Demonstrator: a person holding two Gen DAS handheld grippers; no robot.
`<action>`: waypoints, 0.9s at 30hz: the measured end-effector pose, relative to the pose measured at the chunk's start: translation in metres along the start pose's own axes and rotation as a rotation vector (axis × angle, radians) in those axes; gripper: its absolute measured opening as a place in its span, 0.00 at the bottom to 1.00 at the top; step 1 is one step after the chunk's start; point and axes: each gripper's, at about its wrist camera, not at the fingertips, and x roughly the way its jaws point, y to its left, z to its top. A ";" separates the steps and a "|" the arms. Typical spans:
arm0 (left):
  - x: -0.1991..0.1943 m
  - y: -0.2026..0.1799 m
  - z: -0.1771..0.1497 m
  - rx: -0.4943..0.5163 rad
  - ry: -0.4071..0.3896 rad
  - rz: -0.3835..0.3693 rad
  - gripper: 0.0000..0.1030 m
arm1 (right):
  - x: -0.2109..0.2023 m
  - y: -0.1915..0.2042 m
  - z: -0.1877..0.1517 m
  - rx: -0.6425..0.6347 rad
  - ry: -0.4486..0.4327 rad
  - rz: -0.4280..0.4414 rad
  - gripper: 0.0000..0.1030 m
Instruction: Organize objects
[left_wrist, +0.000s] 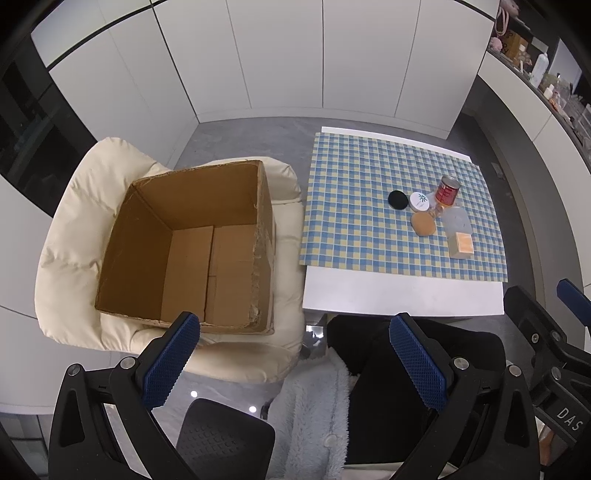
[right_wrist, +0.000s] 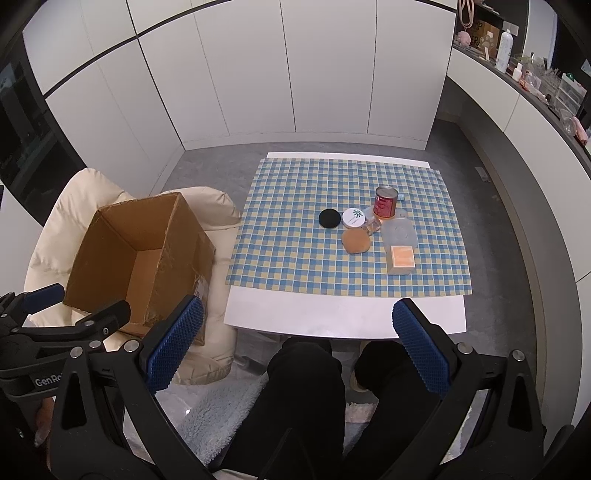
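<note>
Both tools are held high above the scene, well apart from everything to be organized. The left tool (left_wrist: 294, 354) is spread wide with nothing between its blue pads; the open cardboard box (left_wrist: 192, 243) is seen just beyond its left finger, resting on a cream padded chair (left_wrist: 74, 236). The right tool (right_wrist: 297, 339) is likewise spread wide and empty, and it is aimed over the near white edge of the table (right_wrist: 332, 317).

The objects are clustered on the blue and yellow checked cloth (right_wrist: 295, 266), ahead of the right tool and toward its right finger. A black round lid (right_wrist: 329, 218) is placed at the left of the group, with a white round jar (right_wrist: 353, 218) just beside it. A red can (right_wrist: 385, 202) stands upright behind them. A tan round pad (right_wrist: 355, 241) lies nearer, a clear plastic container (right_wrist: 399, 232) sits to its right, and an orange-topped box (right_wrist: 401, 259) is nearest the table's front edge. The person's dark-trousered legs (right_wrist: 303, 398) are seen below the right tool.
</note>
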 end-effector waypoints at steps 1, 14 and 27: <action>0.000 0.000 0.000 0.001 -0.001 0.002 0.99 | 0.000 0.000 0.000 0.000 -0.001 0.000 1.00; 0.003 -0.003 -0.002 0.001 -0.005 -0.013 0.99 | 0.003 0.000 -0.002 -0.005 0.010 0.011 1.00; 0.006 -0.021 -0.002 0.009 0.002 -0.010 0.99 | 0.010 -0.014 -0.006 0.013 0.027 0.036 1.00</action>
